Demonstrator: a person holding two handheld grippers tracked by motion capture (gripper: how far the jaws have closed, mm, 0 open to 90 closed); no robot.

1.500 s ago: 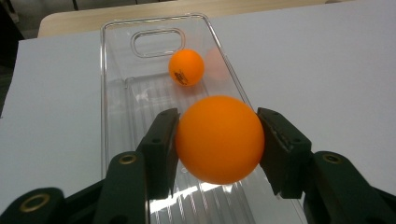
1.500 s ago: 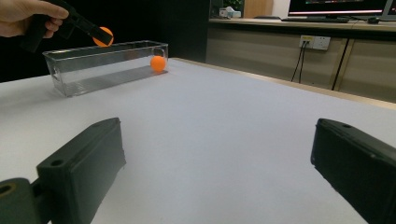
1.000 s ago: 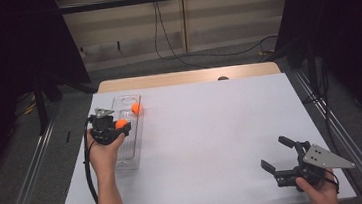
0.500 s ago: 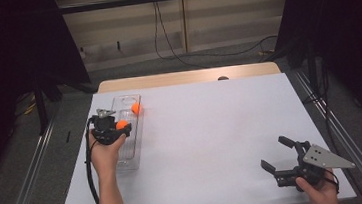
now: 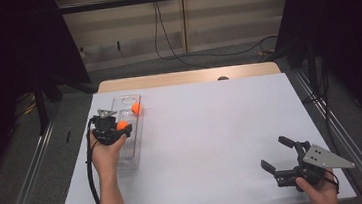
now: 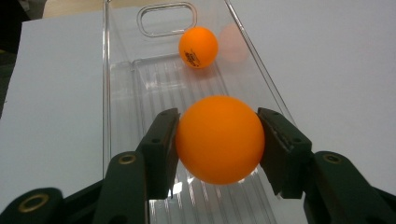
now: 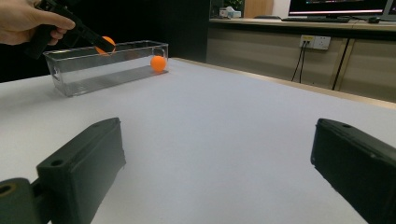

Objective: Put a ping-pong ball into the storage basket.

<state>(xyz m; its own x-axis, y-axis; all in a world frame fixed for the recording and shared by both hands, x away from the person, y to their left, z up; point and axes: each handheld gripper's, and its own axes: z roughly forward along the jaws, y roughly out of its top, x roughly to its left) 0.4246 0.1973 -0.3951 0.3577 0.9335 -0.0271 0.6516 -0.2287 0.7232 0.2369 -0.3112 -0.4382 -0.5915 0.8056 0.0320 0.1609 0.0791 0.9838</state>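
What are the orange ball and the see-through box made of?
The orange ball held in the left tool looks like smooth, matte plastic, like a ping-pong ball: even colour, soft shine, no seams showing. The see-through box looks like clear, hard, glossy plastic: the white table shows through its walls, its floor has moulded ridges, and it reflects the other ball.

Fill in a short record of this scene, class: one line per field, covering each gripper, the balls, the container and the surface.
left gripper: shut on held orange ball, above the clear bin
right gripper: open, nothing between its jaws, low over the white table
second orange ball: lies in the bin, at its far end
clear bin: long, transparent, on the table's left side
balls seen: two, both orange
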